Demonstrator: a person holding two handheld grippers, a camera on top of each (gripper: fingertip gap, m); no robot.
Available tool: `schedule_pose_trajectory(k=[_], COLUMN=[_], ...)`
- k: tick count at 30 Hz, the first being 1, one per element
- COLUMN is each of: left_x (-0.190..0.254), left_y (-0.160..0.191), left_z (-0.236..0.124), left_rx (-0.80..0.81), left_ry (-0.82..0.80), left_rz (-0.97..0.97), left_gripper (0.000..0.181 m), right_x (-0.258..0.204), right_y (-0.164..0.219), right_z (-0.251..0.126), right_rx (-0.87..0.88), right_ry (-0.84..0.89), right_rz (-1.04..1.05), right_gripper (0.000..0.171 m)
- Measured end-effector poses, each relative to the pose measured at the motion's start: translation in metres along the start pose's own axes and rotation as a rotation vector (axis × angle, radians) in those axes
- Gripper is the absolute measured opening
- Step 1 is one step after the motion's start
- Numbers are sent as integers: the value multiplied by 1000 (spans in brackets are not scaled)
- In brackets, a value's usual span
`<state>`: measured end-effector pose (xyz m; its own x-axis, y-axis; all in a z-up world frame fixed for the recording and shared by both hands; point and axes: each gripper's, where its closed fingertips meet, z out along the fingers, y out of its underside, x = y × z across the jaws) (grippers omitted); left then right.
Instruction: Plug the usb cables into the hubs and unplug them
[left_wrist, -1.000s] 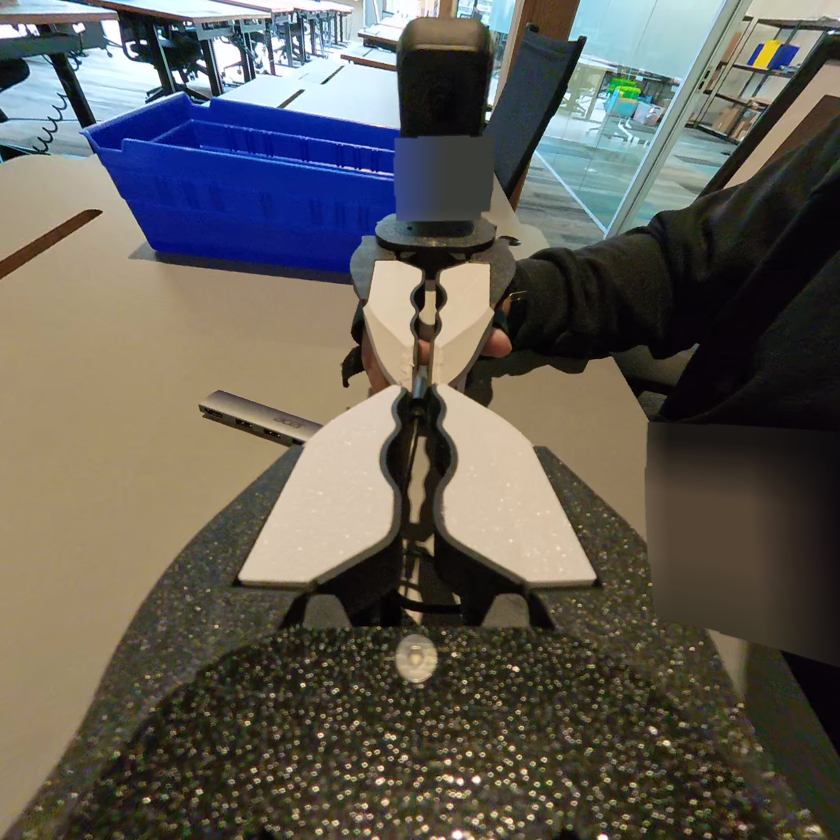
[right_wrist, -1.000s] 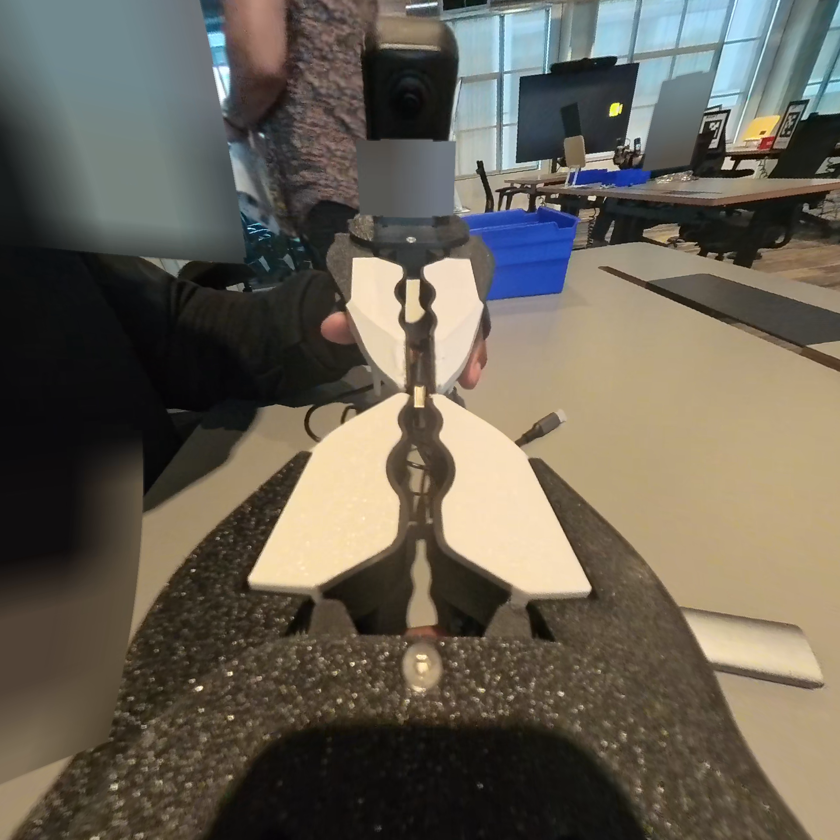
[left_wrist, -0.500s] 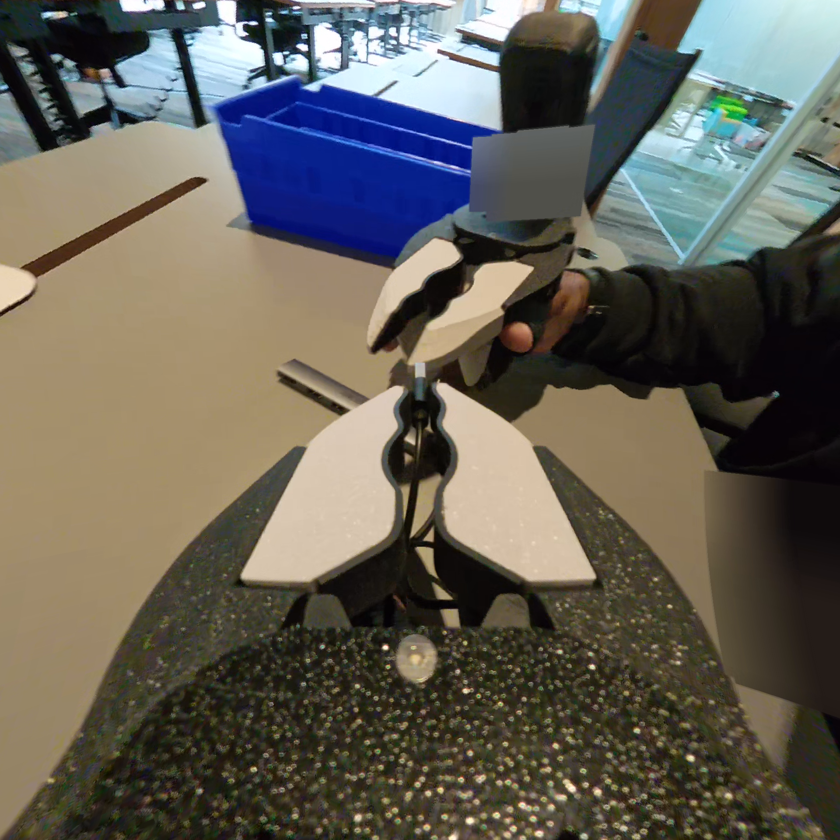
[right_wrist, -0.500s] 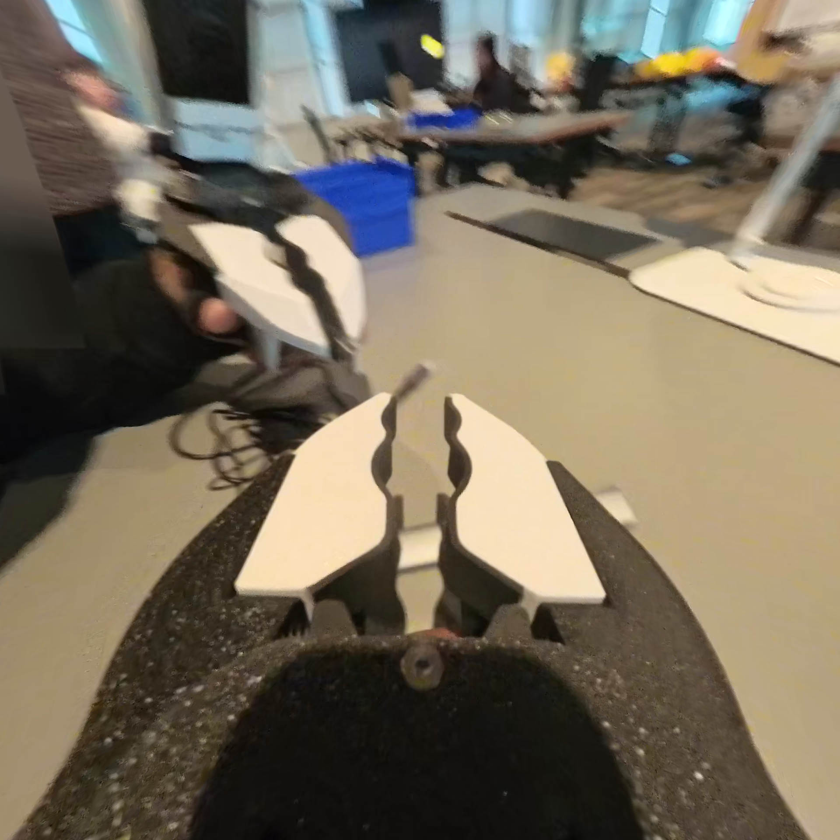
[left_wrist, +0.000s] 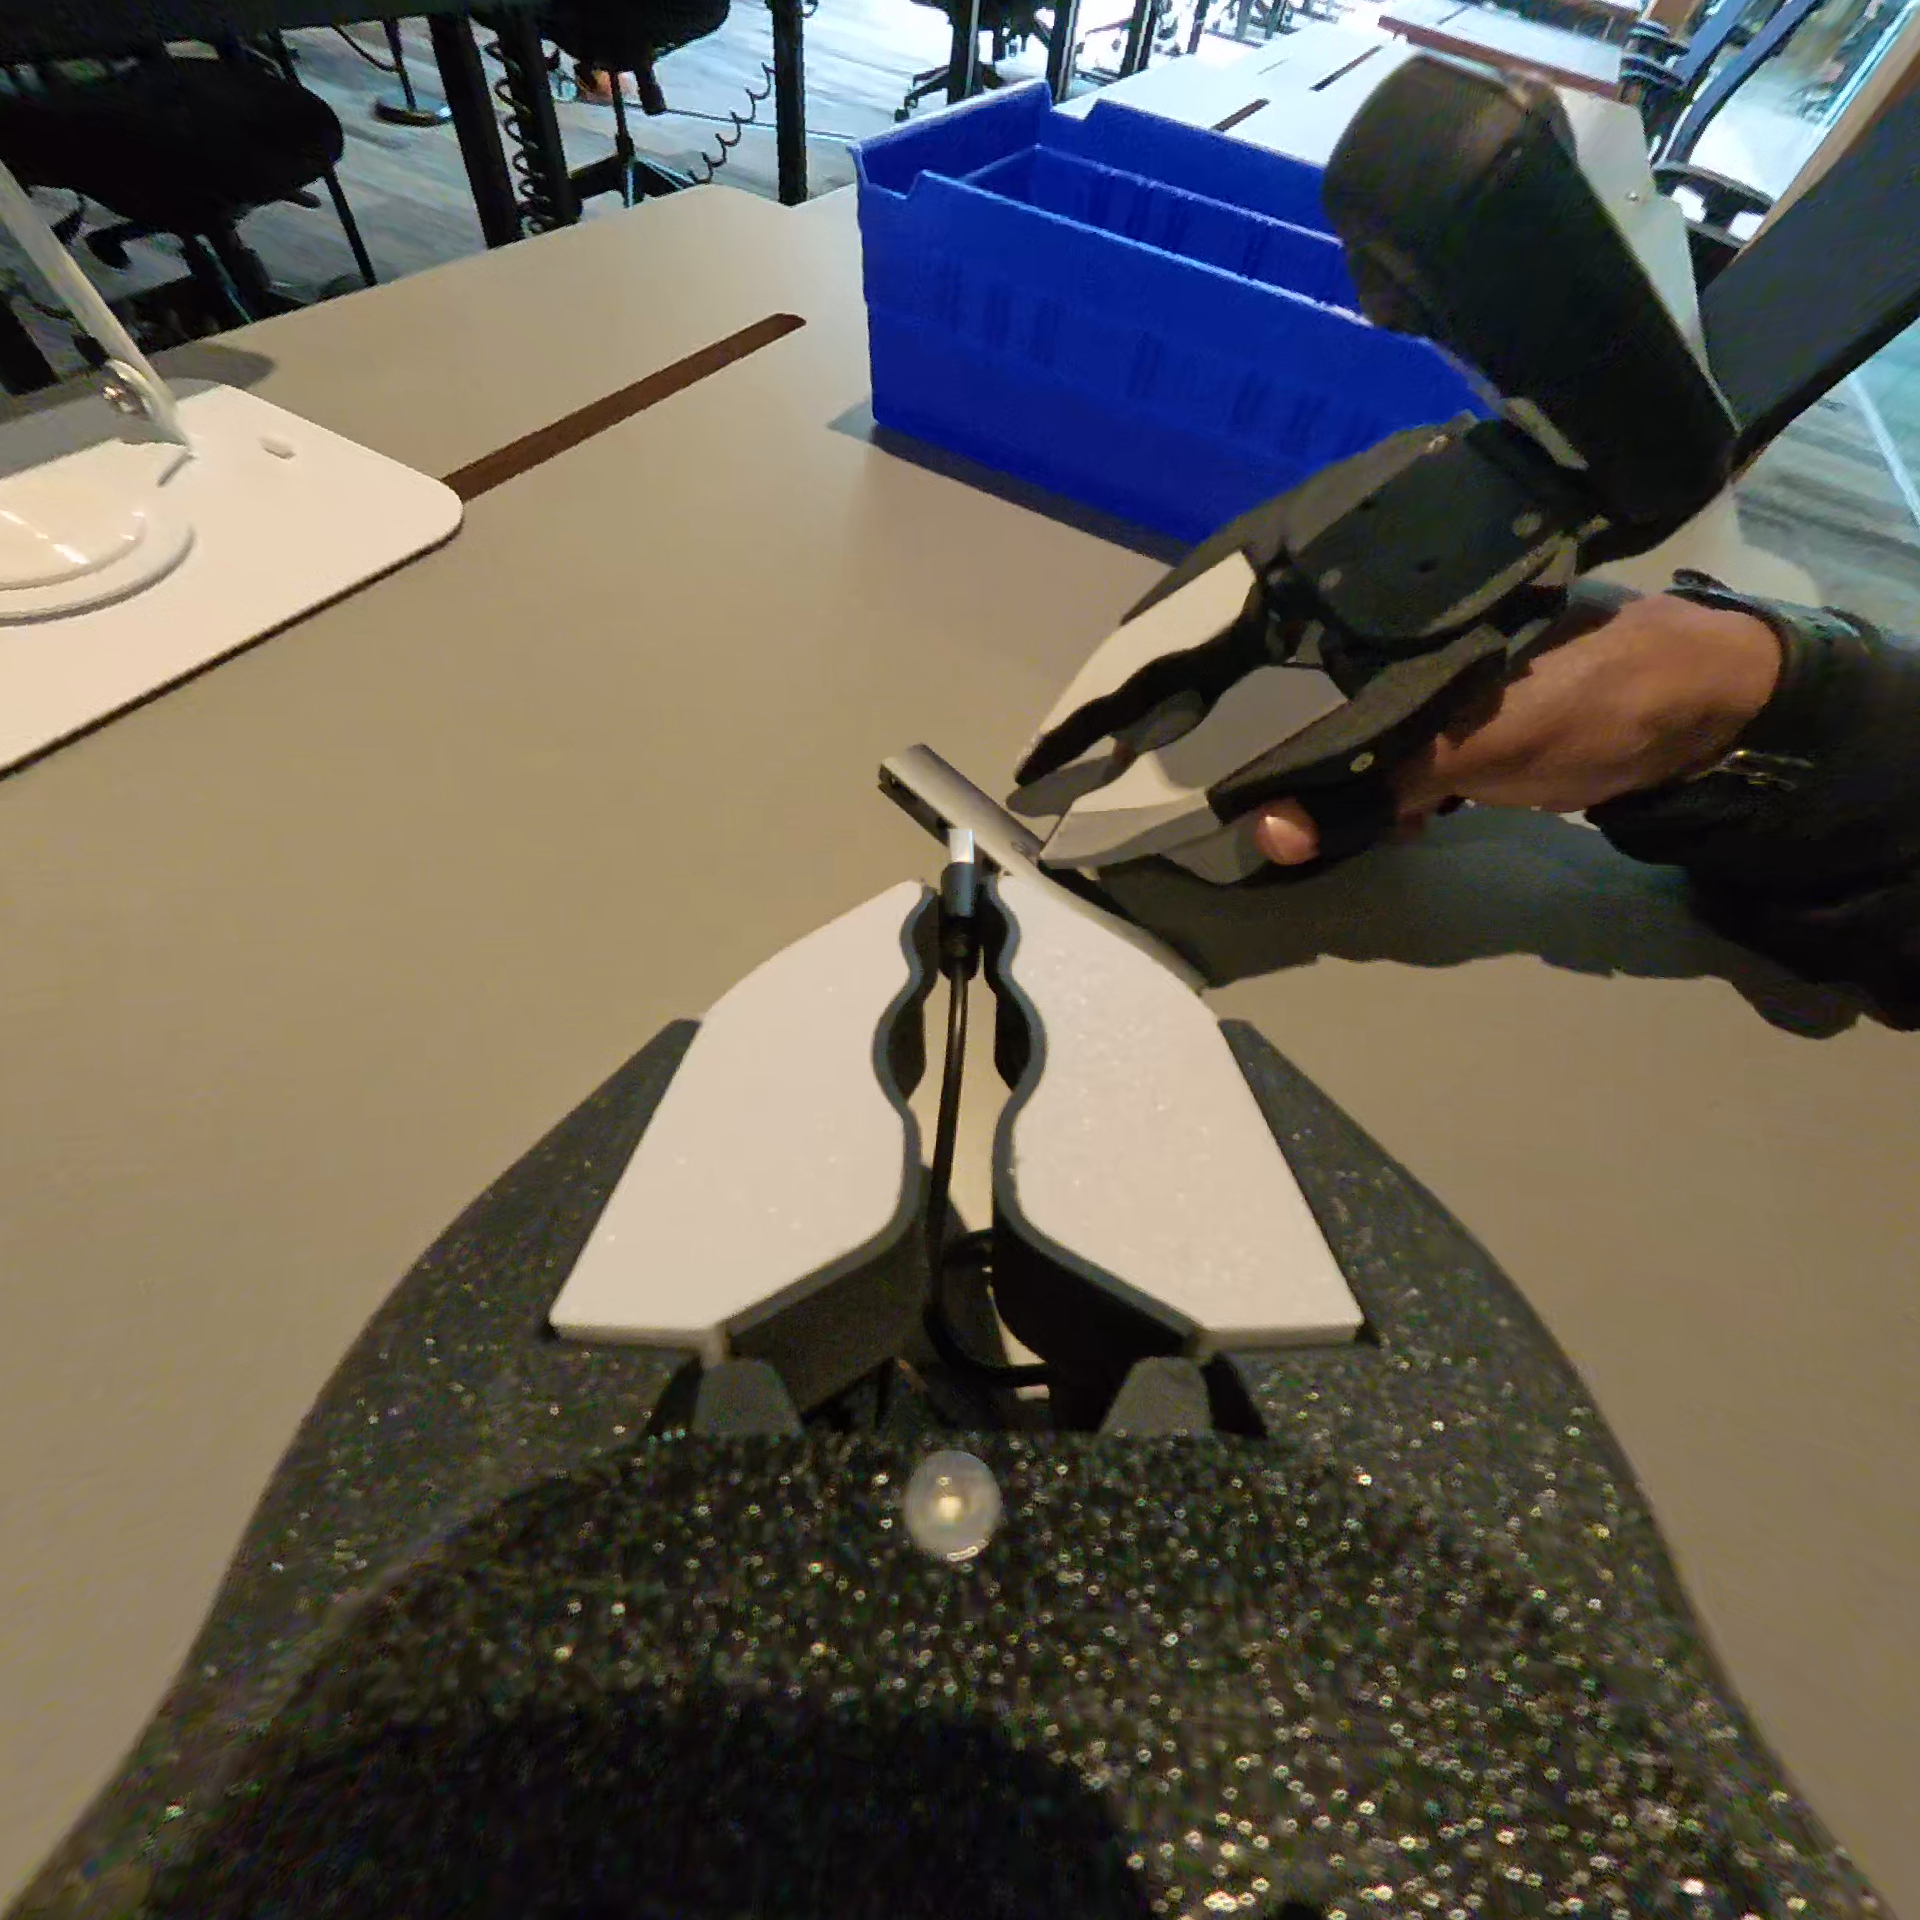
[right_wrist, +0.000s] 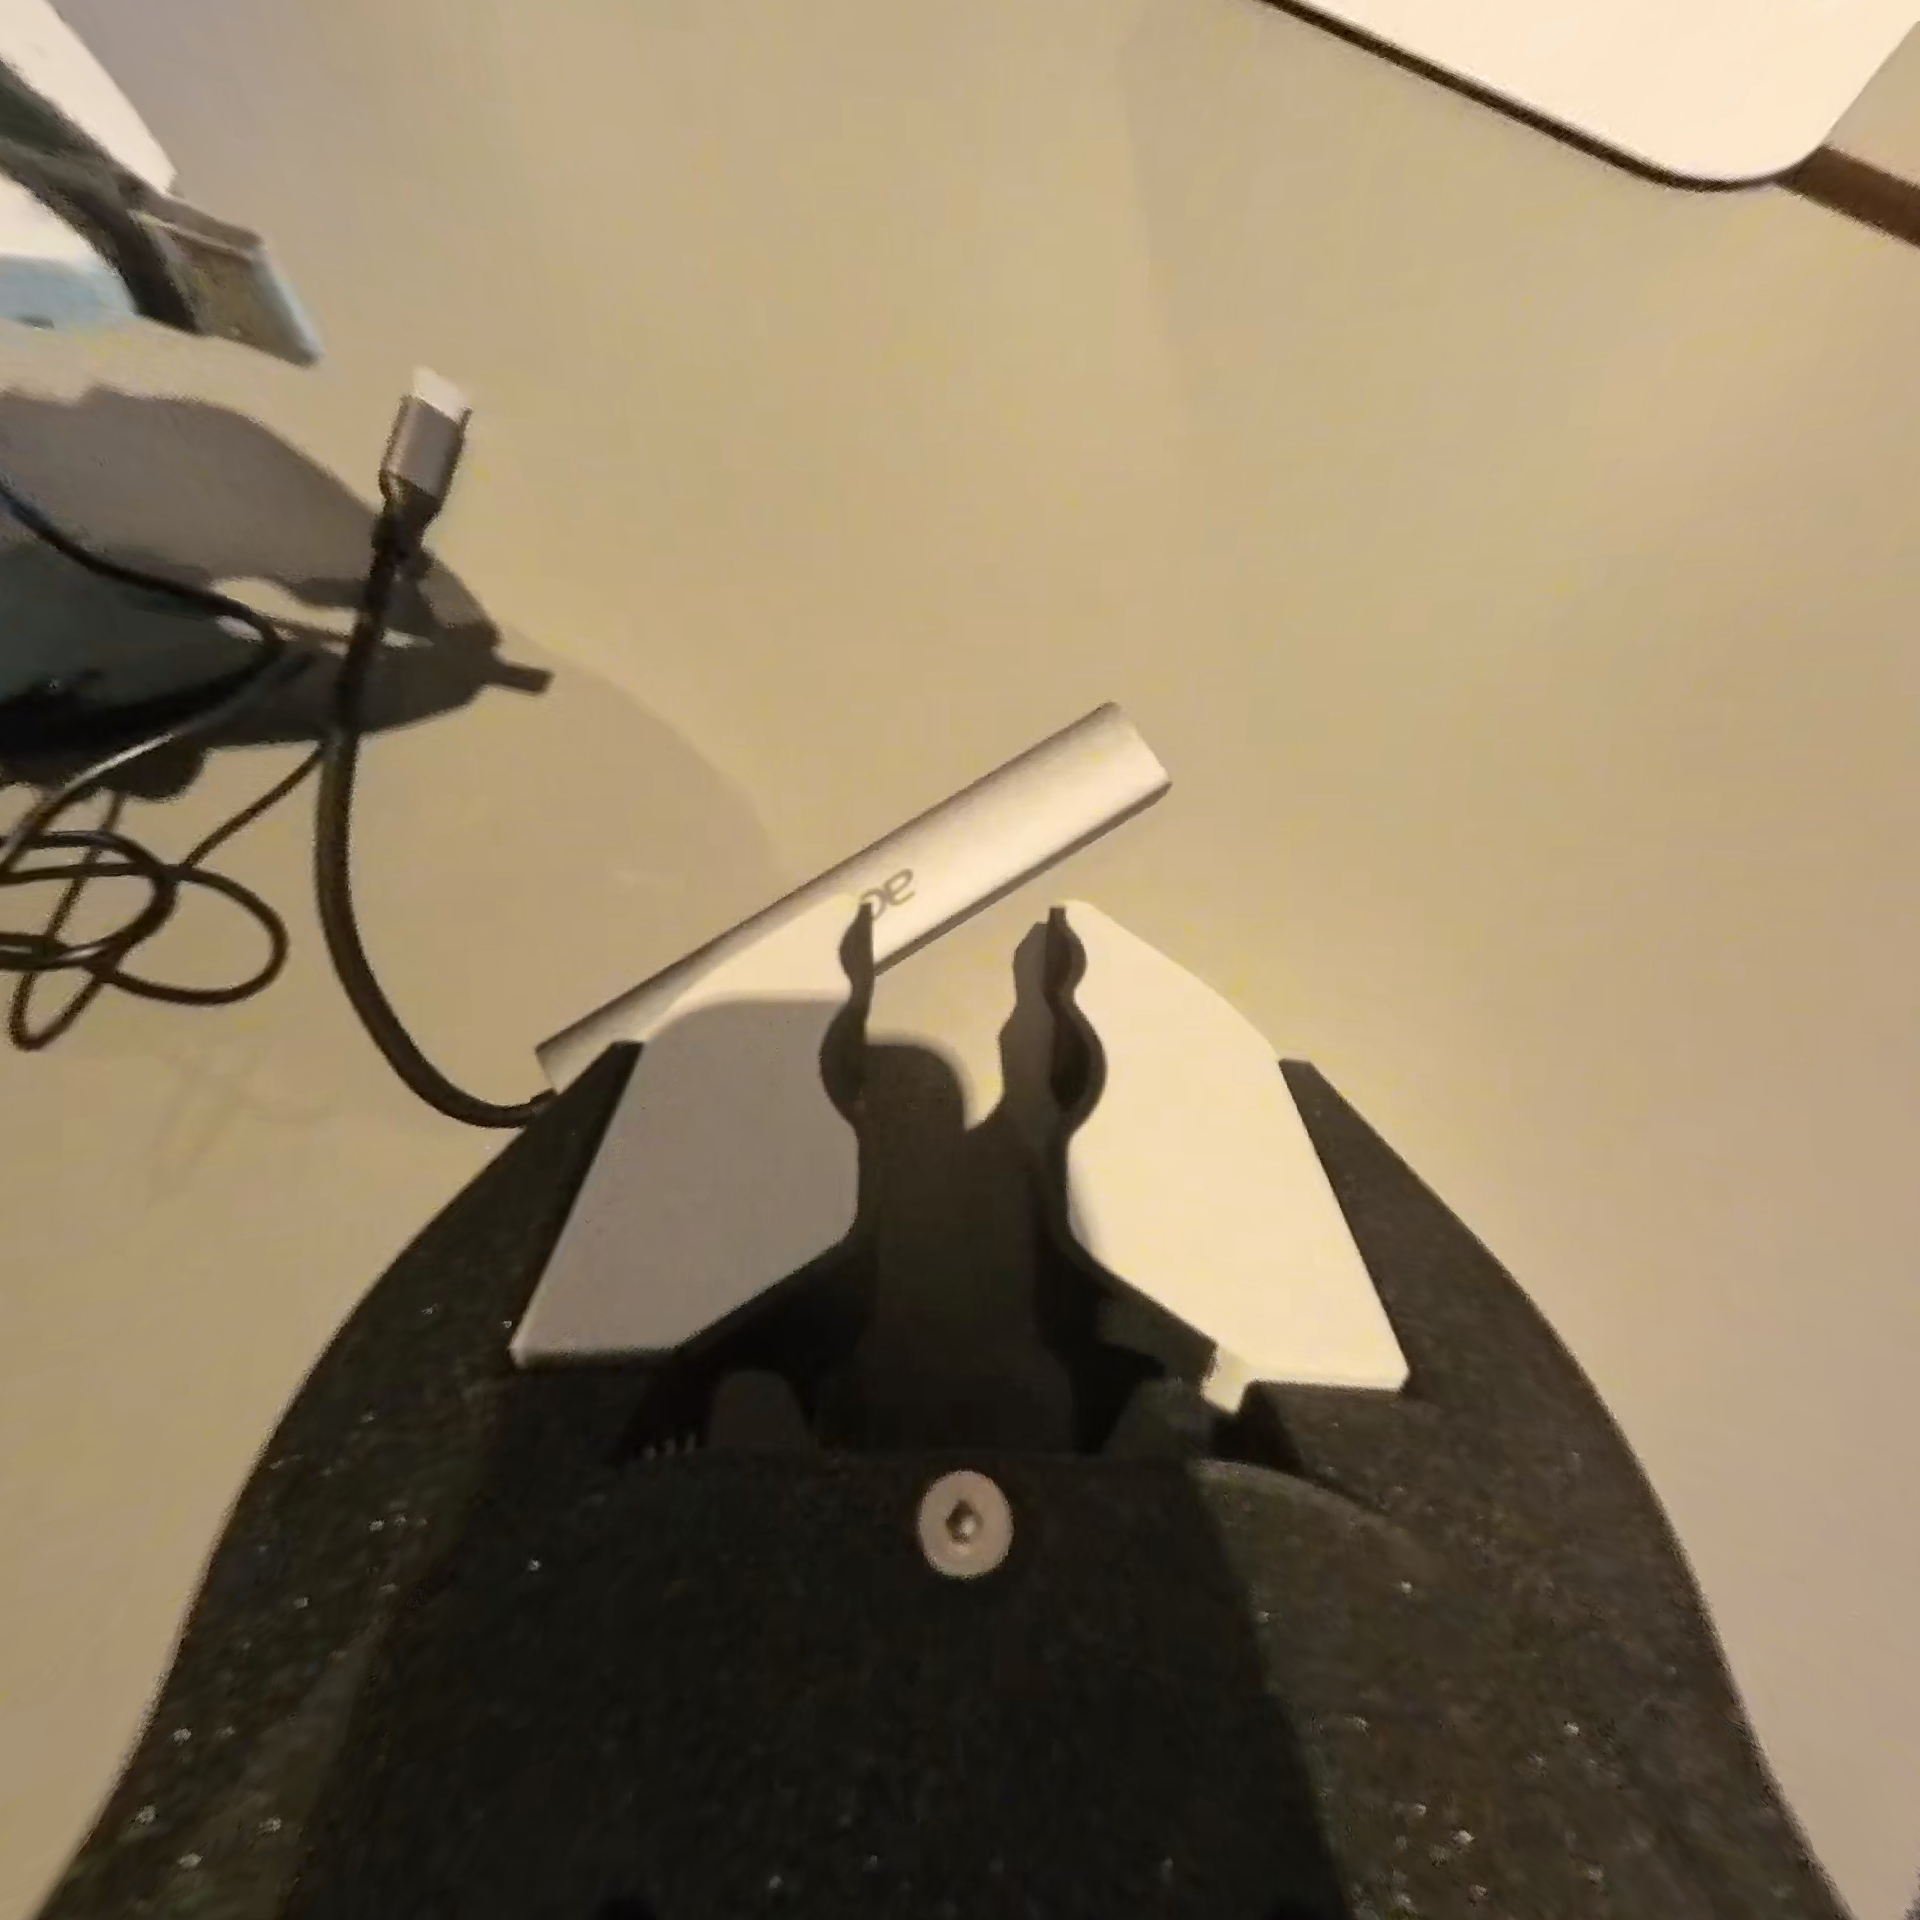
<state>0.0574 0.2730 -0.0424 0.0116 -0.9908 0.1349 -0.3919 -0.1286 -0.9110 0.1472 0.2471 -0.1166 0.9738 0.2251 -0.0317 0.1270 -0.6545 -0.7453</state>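
In the left wrist view, the left gripper (left_wrist: 964, 904) is clamped on a USB cable plug (left_wrist: 961, 871), whose tip points at the side of the grey USB hub (left_wrist: 954, 795) lying just ahead on the table (left_wrist: 520, 727), well clear of its edges. The plug's axis crosses the hub's long axis. In the right wrist view, the right gripper (right_wrist: 956, 920) stands apart just above the hub (right_wrist: 987, 842), which runs slantwise across its fingertips. The hub's own lead plug (right_wrist: 426, 442) lies free to the left.

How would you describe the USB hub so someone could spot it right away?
Start at the blue bin on the grey table; nearer the camera lies the hub, a slim silver bar. The open right tool reaches over it, and unlike the loose connector, it is a long flat stick.
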Motion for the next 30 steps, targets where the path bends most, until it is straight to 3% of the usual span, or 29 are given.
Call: schedule_pose_trajectory(k=[12, 19, 27, 30], left_x=[-8, -28, -25, -24], left_y=[-13, -11, -18, -20], left_z=[-6, -13, -17, -18], left_rx=[56, 66, 81, 83], left_ry=[-91, -170, -193, -201], left_rz=[43, 21, 50, 62], left_gripper=[7, 7, 7, 7], right_x=[-6, -29, -34, -40], right_y=[-12, -11, -1, -4], right_z=[16, 8, 18, 21], right_rx=[-25, 12, -79, -76], right_ry=[-51, -17, 150, 131], right_rz=[49, 183, 68, 34], right_gripper=[33, 48, 56, 42])
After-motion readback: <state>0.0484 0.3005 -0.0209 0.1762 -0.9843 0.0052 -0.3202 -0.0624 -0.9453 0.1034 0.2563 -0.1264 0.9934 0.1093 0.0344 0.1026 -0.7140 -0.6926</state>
